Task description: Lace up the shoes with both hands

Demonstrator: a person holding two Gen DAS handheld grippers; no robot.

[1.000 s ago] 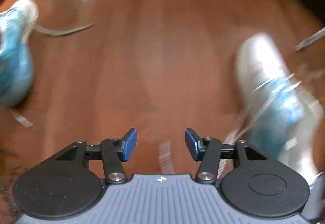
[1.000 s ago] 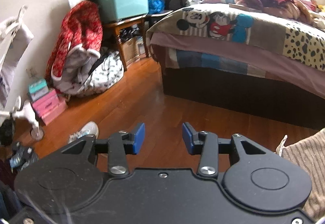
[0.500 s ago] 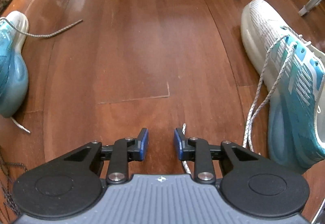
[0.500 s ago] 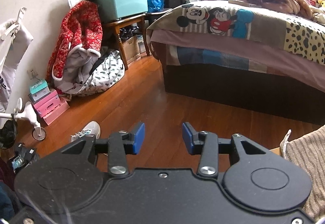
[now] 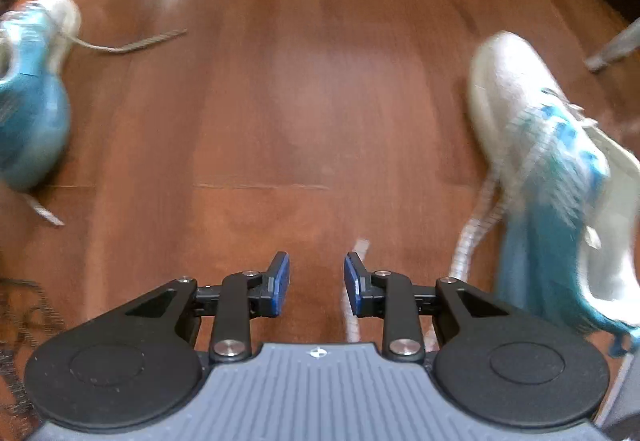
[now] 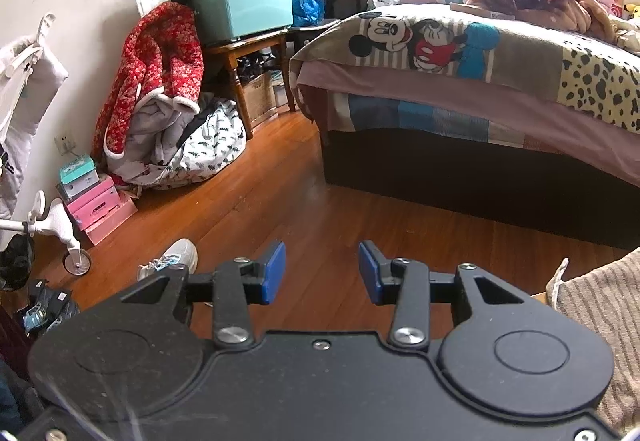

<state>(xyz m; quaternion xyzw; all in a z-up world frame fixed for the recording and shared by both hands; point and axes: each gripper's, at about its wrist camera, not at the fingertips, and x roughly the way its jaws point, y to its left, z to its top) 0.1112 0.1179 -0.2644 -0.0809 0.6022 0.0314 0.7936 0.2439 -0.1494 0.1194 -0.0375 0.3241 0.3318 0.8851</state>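
Shoes (image 5: 552, 161) – two, blurred | laces seemingly loose | left gripper (image 5: 317, 283), right gripper (image 6: 322, 273) – both agape, empty

Left shoe (image 5: 28, 97) cut by frame edge; right shoe (image 5: 560, 169), laces (image 5: 476, 225) motion-blurred.

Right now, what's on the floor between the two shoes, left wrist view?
In the left wrist view, mostly bare wood floor lies between the left shoe and right shoe; only a loose lace trails in from the left one.
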